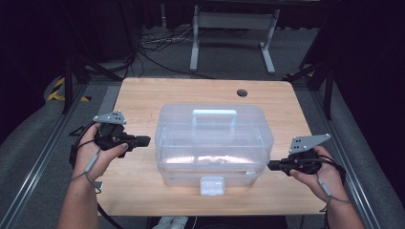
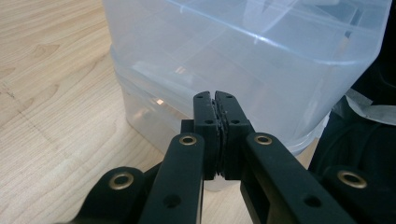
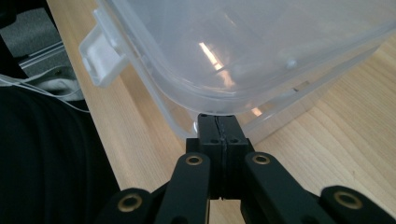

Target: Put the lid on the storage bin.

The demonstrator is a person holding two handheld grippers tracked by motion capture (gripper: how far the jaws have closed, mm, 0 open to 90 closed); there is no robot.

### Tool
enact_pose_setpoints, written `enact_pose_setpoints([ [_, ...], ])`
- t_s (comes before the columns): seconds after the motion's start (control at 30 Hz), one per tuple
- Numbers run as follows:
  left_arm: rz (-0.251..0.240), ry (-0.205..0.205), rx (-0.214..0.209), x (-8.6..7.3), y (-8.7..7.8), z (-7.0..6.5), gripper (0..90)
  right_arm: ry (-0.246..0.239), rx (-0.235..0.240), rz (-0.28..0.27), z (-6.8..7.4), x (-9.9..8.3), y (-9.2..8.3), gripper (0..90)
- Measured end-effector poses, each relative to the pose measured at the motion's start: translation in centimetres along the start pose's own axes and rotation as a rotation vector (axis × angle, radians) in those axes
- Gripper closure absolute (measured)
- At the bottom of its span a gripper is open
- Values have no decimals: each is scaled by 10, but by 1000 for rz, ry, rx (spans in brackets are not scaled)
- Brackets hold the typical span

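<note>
Box (image 1: 214,143) sat shut in the middle of the tabletop (image 1: 143,95). Left claw (image 1: 143,141) and right claw (image 1: 273,165) waited beside it, both pinched closed, holding nothing. Next, probably opening the front latch (image 1: 212,185).

Clear plastic box (image 1: 214,143) on the wooden table (image 1: 143,95) – left gripper (image 1: 143,141) and right gripper (image 1: 273,165) flank it, jaws closed

Each black gripper, left gripper (image 1: 143,141) and right gripper (image 1: 273,165), has brass-ringed screw holes, a grey three-cornered plate and a grey wrist cord on bare forearms.
</note>
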State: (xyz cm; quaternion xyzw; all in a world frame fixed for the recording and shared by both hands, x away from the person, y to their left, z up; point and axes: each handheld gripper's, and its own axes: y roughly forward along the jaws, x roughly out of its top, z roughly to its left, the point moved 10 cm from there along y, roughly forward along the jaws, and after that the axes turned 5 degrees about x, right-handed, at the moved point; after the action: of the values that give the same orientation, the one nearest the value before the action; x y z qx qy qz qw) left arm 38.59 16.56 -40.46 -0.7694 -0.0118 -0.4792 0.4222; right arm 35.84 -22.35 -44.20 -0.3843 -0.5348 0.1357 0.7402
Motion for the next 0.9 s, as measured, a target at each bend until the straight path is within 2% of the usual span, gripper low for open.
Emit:
enact_pose_setpoints([
  [0.17, 0, 0, -2, 0, 0, 0, 882, -1, 11, 43, 1, -6, 3, 900],
  [0.6, 3, 3, 0, 0, 0, 0, 883, 0, 39, 115, 3, -16, 9, 900],
  [0.7, 2, 0, 1, -1, 0, 0, 883, 6, 76, 61, 8, -10, 6, 900],
  [0.73, 3, 2, 0, -1, 0, 1, 884, 6, 79, 65, 9, -9, 6, 900],
  [0.8, 3, 1, -3, -1, 0, 0, 883, 3, 47, 81, 6, -10, 5, 900],
  [0.9, -4, 1, -1, 0, -1, -1, 884, 9, 54, 77, 5, -11, 5, 900],
])
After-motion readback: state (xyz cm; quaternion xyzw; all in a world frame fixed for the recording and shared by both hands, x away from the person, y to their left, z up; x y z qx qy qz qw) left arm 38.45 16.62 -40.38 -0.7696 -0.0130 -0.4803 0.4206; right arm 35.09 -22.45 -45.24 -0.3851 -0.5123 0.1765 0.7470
